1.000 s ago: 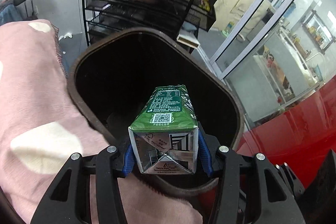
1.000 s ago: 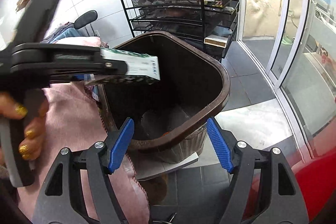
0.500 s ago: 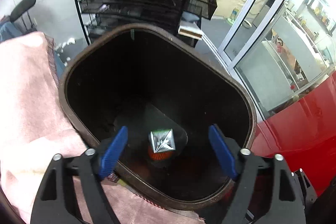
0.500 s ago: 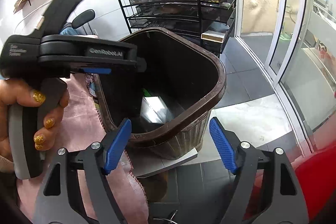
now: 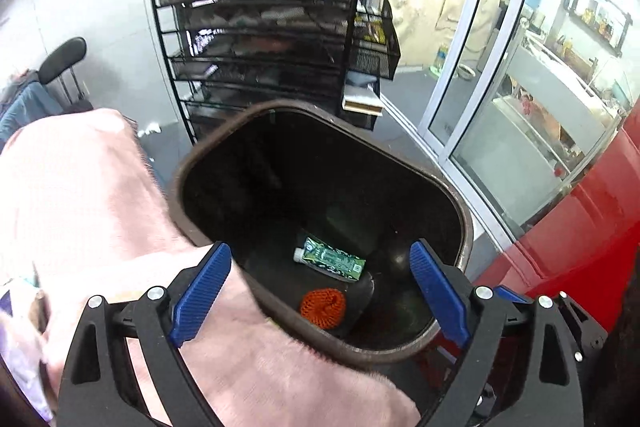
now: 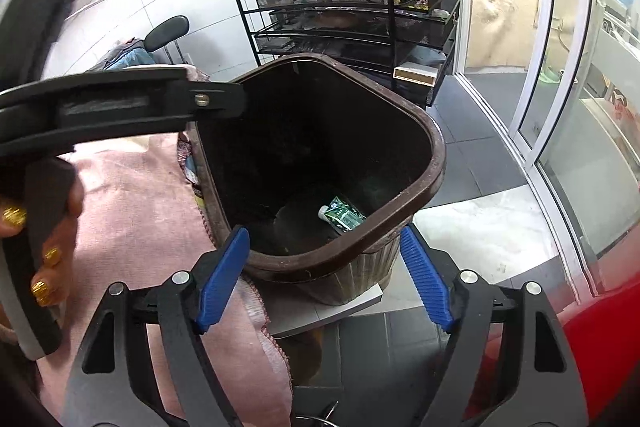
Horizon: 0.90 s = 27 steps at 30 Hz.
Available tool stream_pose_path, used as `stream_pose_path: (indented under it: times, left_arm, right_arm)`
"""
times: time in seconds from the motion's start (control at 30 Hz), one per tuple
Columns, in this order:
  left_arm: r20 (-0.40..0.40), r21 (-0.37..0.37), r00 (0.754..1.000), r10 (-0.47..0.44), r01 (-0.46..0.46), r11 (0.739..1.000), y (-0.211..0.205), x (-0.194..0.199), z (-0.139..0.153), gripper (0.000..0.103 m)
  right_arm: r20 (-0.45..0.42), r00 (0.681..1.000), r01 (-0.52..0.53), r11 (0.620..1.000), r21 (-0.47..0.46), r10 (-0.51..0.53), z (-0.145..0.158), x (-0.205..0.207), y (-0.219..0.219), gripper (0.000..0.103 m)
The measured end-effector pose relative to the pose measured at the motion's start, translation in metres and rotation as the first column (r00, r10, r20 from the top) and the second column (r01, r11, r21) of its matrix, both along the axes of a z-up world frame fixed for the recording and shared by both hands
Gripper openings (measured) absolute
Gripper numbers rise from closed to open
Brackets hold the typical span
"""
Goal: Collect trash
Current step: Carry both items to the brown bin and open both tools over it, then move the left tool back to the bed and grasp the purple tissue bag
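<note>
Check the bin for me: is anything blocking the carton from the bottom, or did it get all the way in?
Nothing visible blocks it. The green carton lies on its side at the bottom of the brown bin, beside an orange mesh ball. The left gripper hangs above the rim, jaws opening with nothing between them.

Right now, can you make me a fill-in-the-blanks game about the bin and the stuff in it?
1. The green carton lies at the bottom of the brown ____.
2. The netted ball near the carton is ____ in colour.
3. The left gripper holds ____ between its blue pads.
4. The cloth beside the bin is ____.

Missing words: bin; orange; nothing; pink
</note>
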State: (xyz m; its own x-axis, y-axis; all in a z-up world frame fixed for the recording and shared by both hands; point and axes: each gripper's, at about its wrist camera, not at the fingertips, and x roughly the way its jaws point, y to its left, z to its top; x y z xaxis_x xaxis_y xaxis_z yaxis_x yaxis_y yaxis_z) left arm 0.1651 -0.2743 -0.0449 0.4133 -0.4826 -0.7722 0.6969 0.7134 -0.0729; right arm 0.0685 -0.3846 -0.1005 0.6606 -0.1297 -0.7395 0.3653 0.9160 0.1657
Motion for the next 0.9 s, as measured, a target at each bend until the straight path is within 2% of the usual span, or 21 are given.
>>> stream_pose_path:
  times: [0.17, 0.3, 0.5, 0.67, 0.77, 0.83, 0.9]
  left_arm:
    - [0.051, -0.080, 0.998, 0.048, -0.044, 0.996, 0.037, -0.013, 0.017, 0.090]
    - [0.060, -0.161, 0.993, 0.101, -0.090, 0.983, 0.072, -0.027, 0.024, 0.092]
    - [0.091, -0.213, 0.972, 0.218, -0.195, 0.957, 0.128, -0.041, 0.030, 0.092]
    - [0.094, -0.256, 0.934, 0.344, -0.312, 0.915, 0.179, -0.049, 0.033, 0.092]
    - [0.088, -0.334, 0.904, 0.419, -0.369, 0.867, 0.214, -0.059, 0.035, 0.092]
    - [0.098, -0.346, 0.875, 0.474, -0.416, 0.841, 0.233, -0.065, 0.036, 0.091]
    - [0.136, -0.329, 0.834, 0.535, -0.471, 0.819, 0.247, -0.067, 0.038, 0.088]
  right_arm:
    - [0.013, 1.000, -0.025, 1.000, -0.005, 0.025, 0.004, 0.003, 0.008, 0.078]
    - [0.031, 0.997, -0.070, 0.998, -0.009, 0.070, 0.009, 0.010, 0.020, 0.078]
    - [0.076, 0.981, -0.177, 0.984, -0.002, 0.176, 0.019, 0.021, 0.047, 0.079]
    - [0.104, 0.957, -0.271, 0.963, -0.006, 0.270, 0.029, 0.034, 0.075, 0.079]
    - [0.115, 0.942, -0.317, 0.949, -0.010, 0.316, 0.034, 0.041, 0.092, 0.079]
    - [0.119, 0.931, -0.345, 0.939, -0.017, 0.344, 0.038, 0.044, 0.104, 0.079]
    - [0.124, 0.917, -0.381, 0.925, -0.016, 0.380, 0.041, 0.049, 0.117, 0.079]
